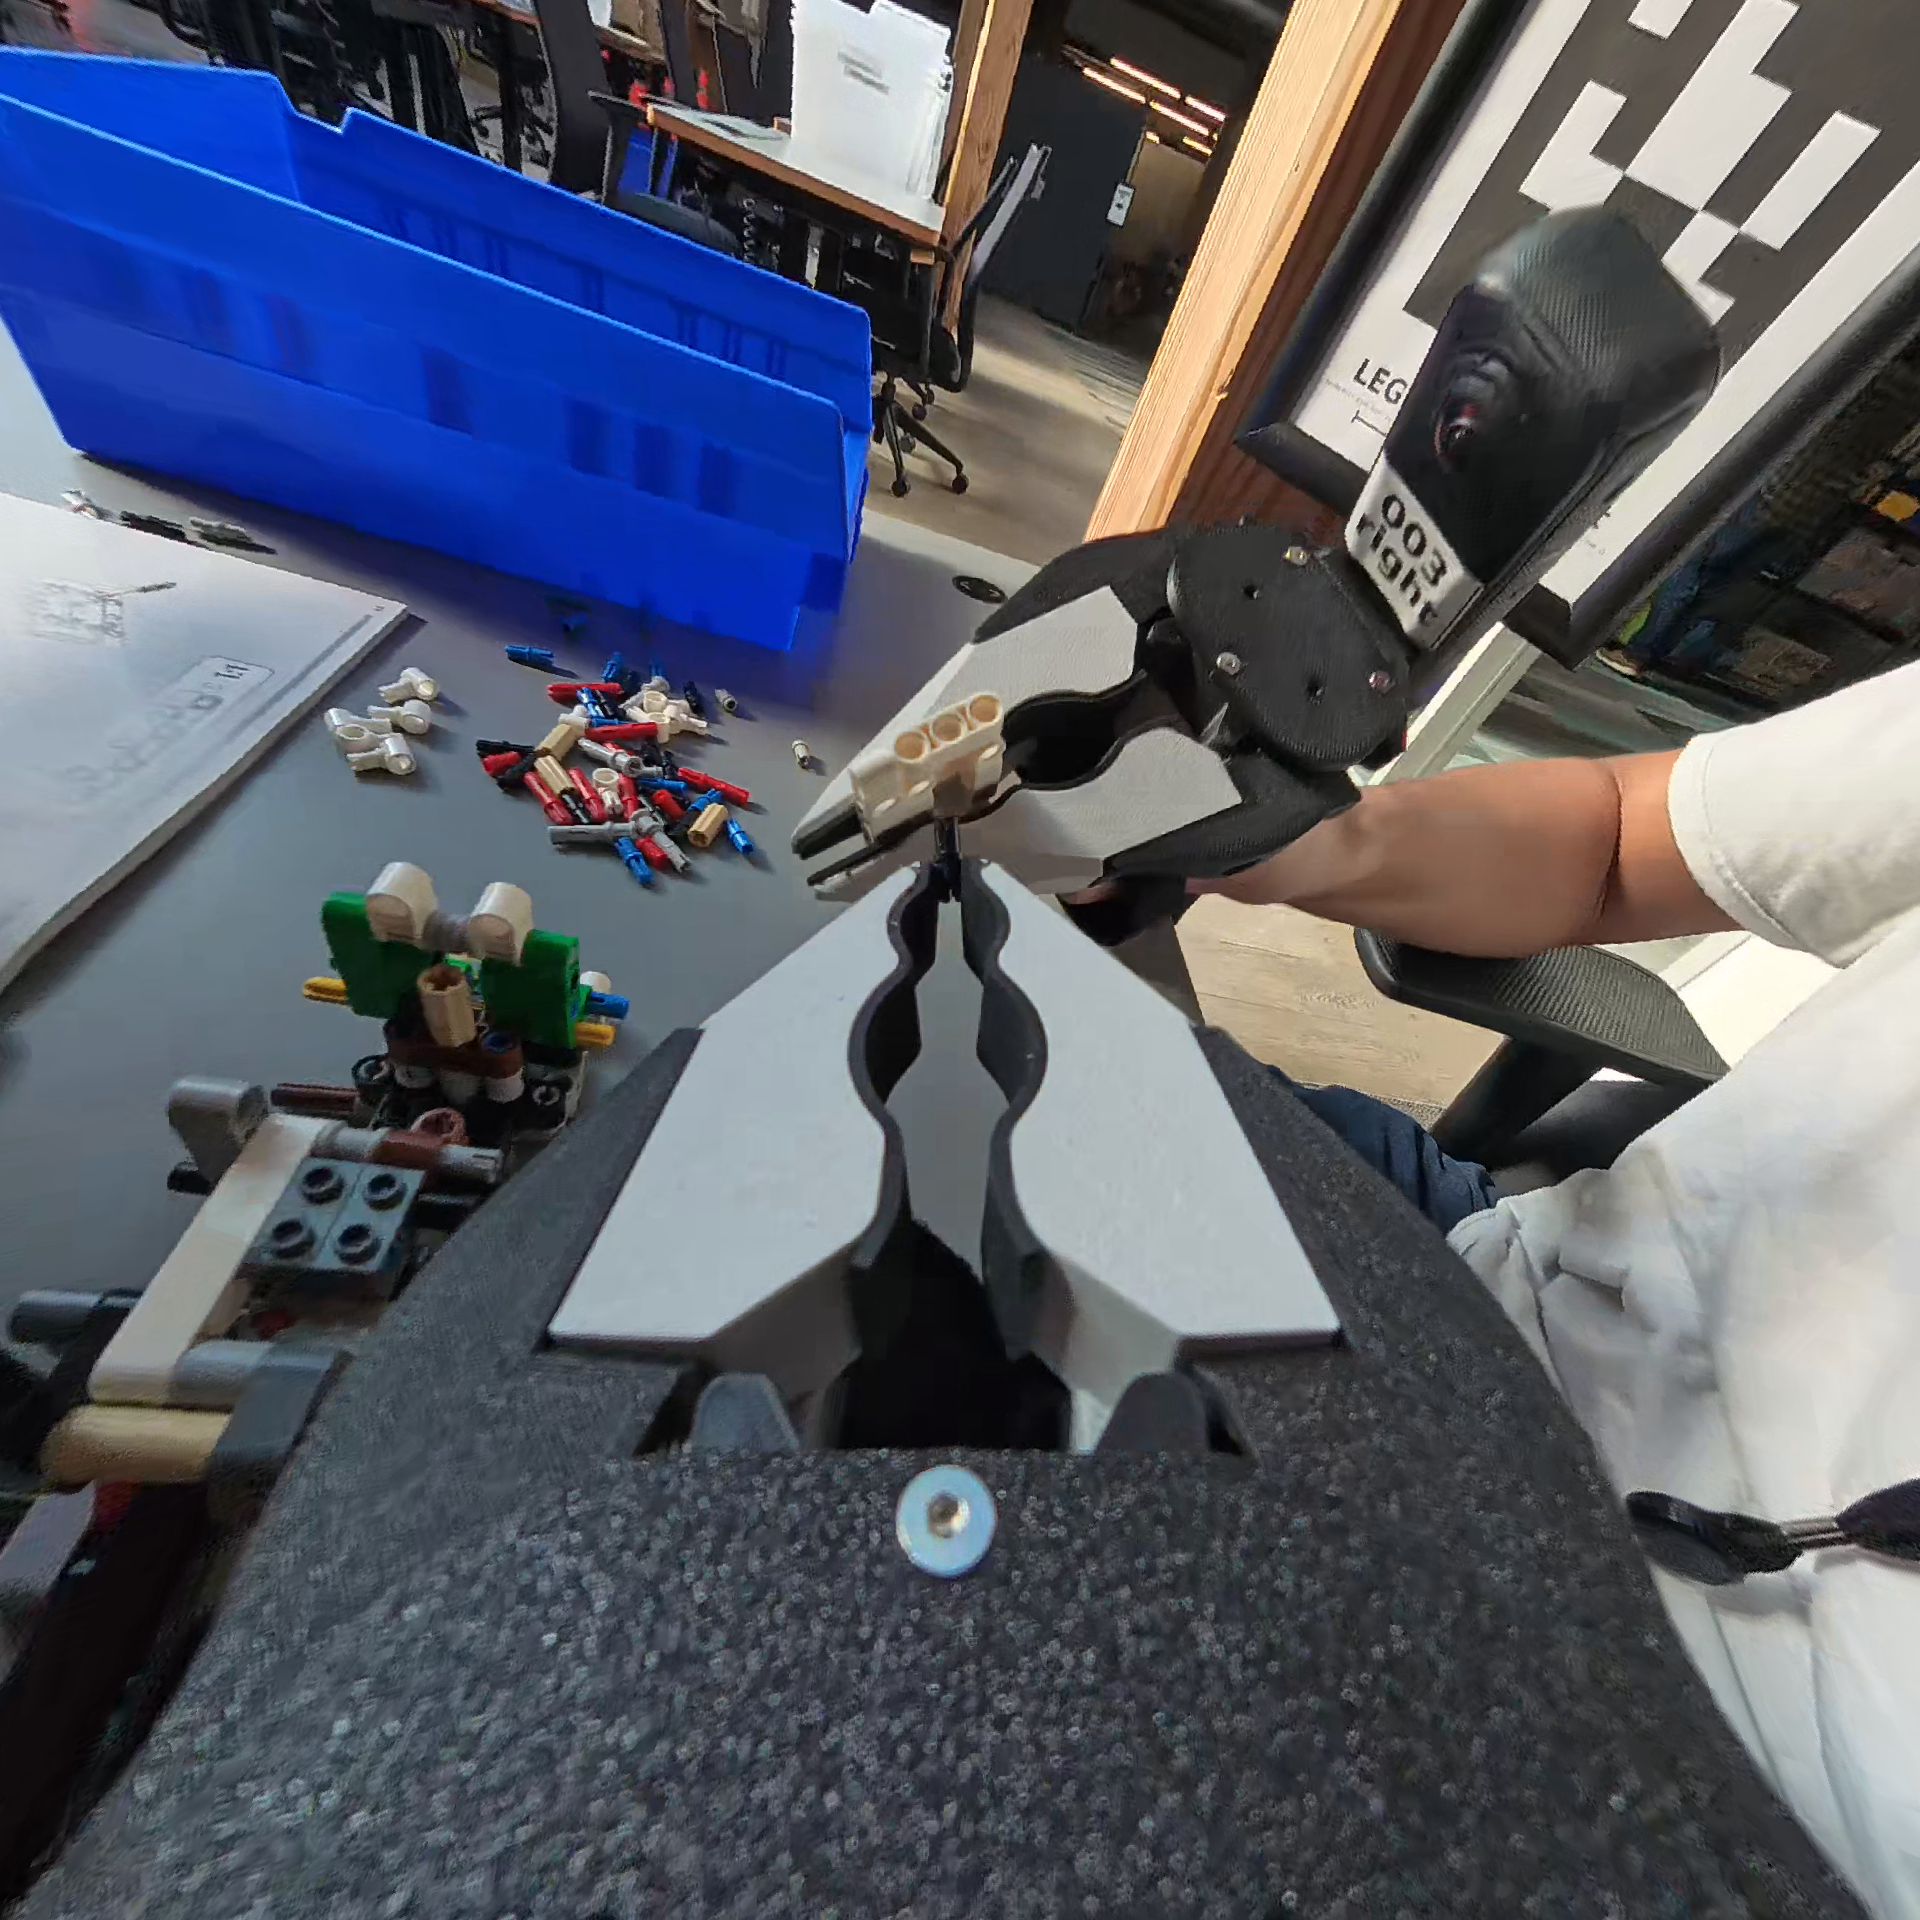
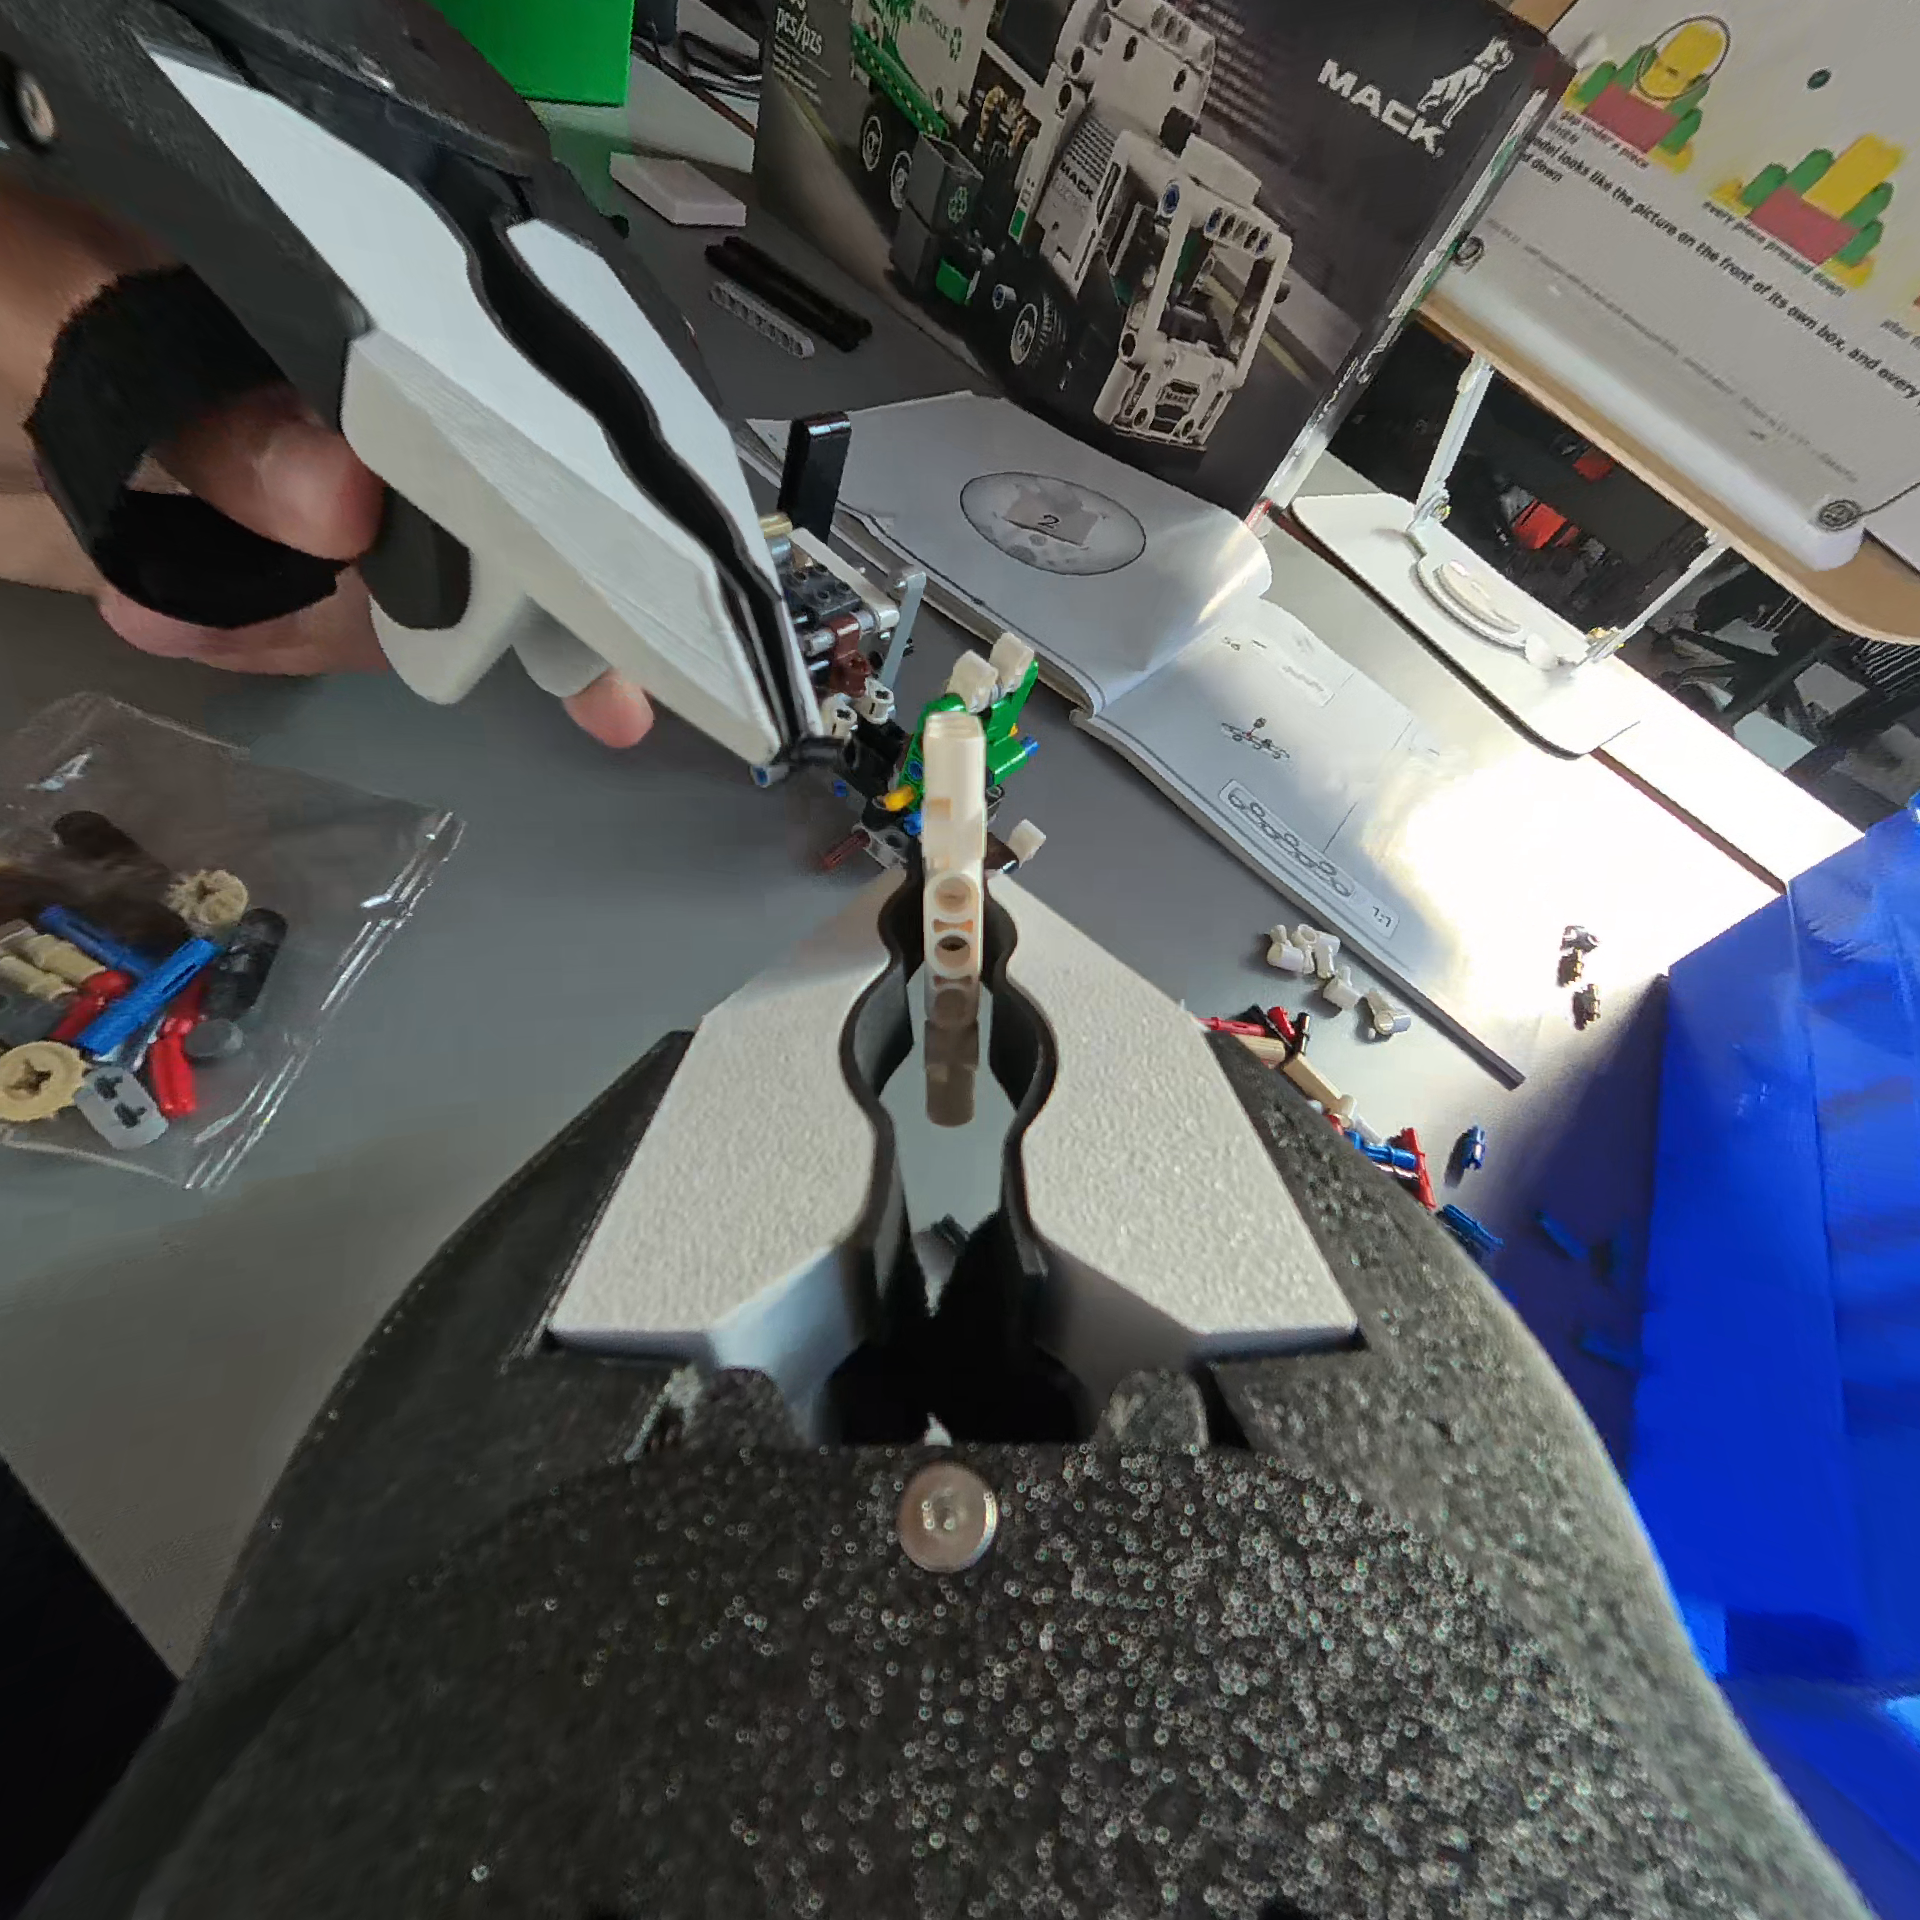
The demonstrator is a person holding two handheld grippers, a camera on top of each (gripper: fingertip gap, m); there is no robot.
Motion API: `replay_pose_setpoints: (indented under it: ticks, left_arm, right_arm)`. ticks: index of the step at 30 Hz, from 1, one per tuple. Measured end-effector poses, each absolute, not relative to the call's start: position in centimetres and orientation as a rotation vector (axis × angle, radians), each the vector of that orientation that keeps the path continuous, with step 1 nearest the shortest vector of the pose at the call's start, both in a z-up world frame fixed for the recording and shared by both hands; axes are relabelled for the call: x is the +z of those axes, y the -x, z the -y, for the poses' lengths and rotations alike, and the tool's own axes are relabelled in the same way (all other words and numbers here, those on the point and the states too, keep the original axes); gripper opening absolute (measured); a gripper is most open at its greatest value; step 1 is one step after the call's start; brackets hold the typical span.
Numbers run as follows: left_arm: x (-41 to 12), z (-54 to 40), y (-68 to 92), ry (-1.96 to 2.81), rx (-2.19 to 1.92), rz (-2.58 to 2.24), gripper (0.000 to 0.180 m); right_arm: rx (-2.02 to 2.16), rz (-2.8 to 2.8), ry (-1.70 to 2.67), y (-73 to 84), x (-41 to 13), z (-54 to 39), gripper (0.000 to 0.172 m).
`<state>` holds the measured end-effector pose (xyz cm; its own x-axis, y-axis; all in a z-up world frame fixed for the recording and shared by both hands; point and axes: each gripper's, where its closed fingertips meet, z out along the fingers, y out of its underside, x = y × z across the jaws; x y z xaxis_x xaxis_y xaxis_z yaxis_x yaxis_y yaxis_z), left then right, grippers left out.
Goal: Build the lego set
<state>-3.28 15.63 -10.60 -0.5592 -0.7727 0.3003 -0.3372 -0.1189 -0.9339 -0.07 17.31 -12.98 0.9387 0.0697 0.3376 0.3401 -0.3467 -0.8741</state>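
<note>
My left gripper is shut on a small black pin, pinched at the very fingertips. The pin's upper end meets a tan stub on the underside of a white holed beam. My right gripper is shut on that beam and holds it in the air above the grey table. In the right wrist view the beam stands upright between my right gripper's fingers. The left gripper comes in from the upper left with the black pin at its tips.
A partly built green, black and white model stands on the table, also in the right wrist view. Loose coloured pins, a blue bin, an open booklet, a bag of parts and a set box lie around. Tip to tip, the grippers are about 4 centimetres apart.
</note>
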Motion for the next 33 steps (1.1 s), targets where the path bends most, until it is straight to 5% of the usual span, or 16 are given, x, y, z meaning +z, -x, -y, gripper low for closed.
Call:
replay_pose_setpoints:
  ticks: [1, 33]
  left_arm:
    - [-10.2, -15.9, 3.4, 1.240, -1.758, -1.773, 0.002]
    - [-11.1, -16.2, 2.1, 1.466, -1.790, -1.657, 0.002]
  right_arm:
    - [-0.289, 0.302, 1.908, 0.2, -13.4, -17.7, 0.006]
    - [-0.505, 0.283, 1.889, -0.3, -13.4, -18.1, 0.007]
